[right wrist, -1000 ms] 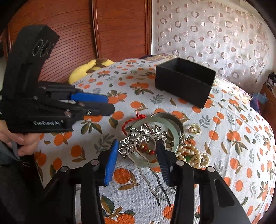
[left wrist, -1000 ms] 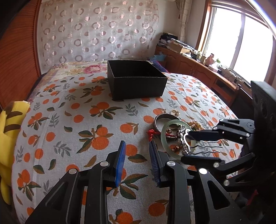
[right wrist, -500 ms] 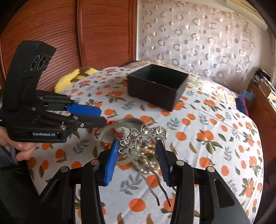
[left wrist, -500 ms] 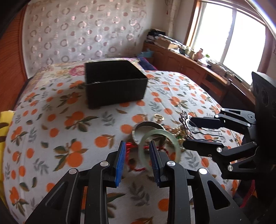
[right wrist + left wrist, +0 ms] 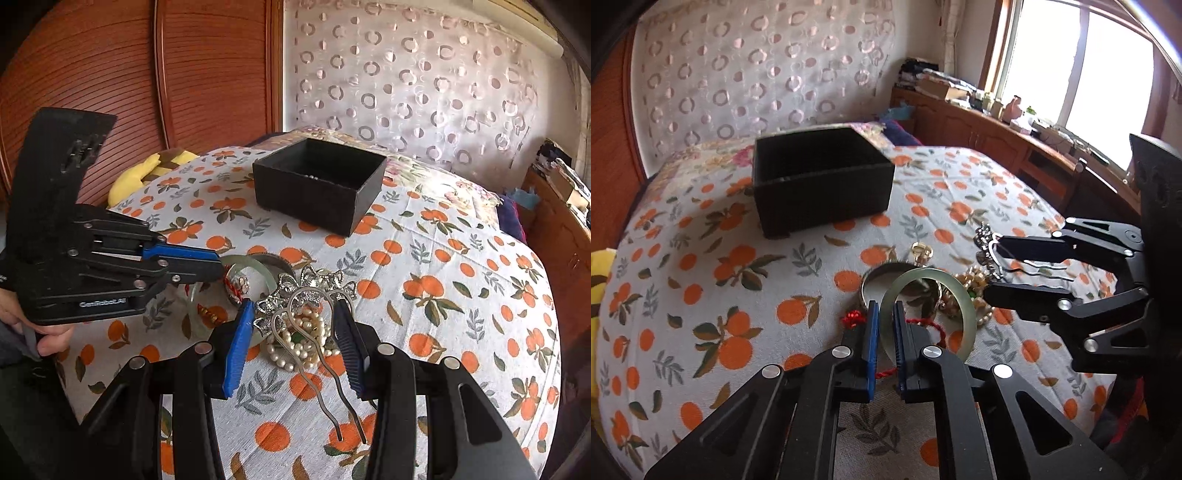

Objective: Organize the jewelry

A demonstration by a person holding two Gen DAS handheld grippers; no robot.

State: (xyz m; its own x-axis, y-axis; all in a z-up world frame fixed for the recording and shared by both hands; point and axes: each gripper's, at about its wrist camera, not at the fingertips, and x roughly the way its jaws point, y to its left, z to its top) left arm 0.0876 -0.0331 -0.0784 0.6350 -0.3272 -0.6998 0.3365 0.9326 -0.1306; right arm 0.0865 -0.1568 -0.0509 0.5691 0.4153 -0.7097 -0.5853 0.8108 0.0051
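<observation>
Left fingers: the left gripper has its ribbed blue pads pinched on the near rim of the jade bangle, a smooth, pale green ring, tilted up off the bed.
Right fingers: the right gripper holds its pads, blue-faced with fine ridges, against the two sides of the silver hairpin; the filigree head with bow shapes sits between the tips, and two wavy metal prongs trail back toward the camera.
Under the fingers: a heap of cream pearl beads, round and glossy, lies on the bedspread below the hairpin.
Beside the bangle: a flat metal bangle lies just behind the jade one; a twisted red cord runs under it; a small gold ring sits just beyond.
Box: the black box, rectangular, matte and open-topped, stands farther back on the bed, well apart from the jewelry.
Bedspread: woven white fabric printed with oranges and leaves.
Edge: a yellow plush toy lies against the ribbed wooden headboard.
</observation>
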